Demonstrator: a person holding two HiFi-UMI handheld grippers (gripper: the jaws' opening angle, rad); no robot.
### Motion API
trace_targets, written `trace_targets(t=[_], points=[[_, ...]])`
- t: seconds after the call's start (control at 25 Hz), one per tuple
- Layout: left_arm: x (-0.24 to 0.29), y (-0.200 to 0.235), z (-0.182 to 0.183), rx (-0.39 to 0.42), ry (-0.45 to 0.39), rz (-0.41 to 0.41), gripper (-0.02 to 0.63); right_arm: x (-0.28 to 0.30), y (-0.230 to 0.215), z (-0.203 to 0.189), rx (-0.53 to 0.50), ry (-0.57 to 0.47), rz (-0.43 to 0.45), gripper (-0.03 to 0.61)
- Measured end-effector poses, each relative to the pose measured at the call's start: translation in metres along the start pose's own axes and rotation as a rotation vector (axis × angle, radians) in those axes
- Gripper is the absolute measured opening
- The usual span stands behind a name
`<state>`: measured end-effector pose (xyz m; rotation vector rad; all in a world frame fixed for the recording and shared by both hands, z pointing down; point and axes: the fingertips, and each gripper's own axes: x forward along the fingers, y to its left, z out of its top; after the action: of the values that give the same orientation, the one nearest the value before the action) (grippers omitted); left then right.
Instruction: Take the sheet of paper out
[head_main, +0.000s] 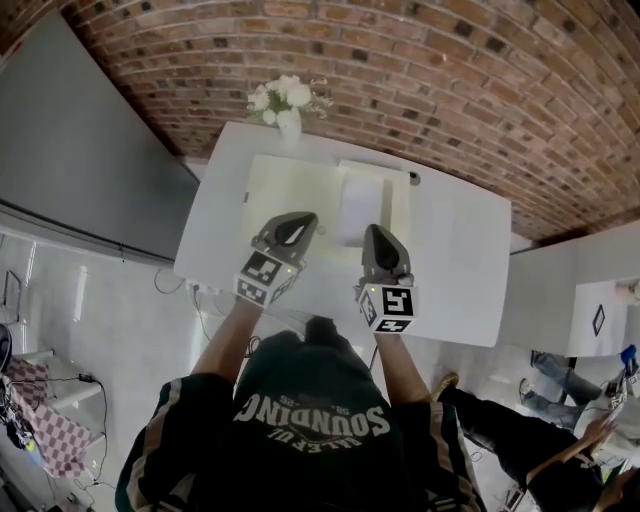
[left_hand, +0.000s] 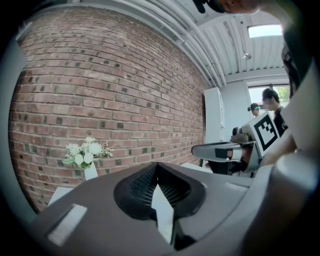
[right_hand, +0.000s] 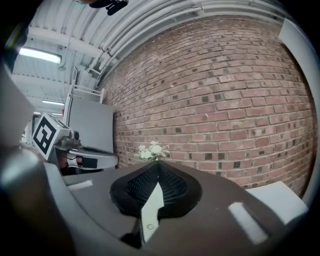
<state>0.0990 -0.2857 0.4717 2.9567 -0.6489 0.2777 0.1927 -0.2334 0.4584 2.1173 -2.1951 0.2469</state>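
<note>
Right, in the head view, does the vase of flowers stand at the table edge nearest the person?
No, the vase of flowers stands at the far edge of the table, by the brick wall.

Left hand-held gripper (left_hand: 156, 167) points almost level at the red brick wall (left_hand: 115, 90), with its ribbed jaws pressed together at the tips and nothing caught between them. Off to the left, white flowers (left_hand: 84, 154) stand in a white vase (left_hand: 90, 171) on the white worktop (left_hand: 61, 192), close against the bricks. To the right, the right hand-held gripper (left_hand: 199, 149) hangs alongside, its marker cube (left_hand: 265, 131) facing this way. Further back stands a person (left_hand: 274, 107).
</note>
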Motion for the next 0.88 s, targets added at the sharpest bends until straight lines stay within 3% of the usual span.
trace_targets(t=[0.28,0.88], points=[[0.039,0.02,0.008,-0.01,0.013,0.024,0.011,0.03,-0.031,0.009,-0.006,0.016,0.02,-0.003],[0.083,0.05,0.006,-0.022,0.042,-0.032,0.011,0.07,-0.049,0.004,0.024,0.039,-0.012,-0.003]])
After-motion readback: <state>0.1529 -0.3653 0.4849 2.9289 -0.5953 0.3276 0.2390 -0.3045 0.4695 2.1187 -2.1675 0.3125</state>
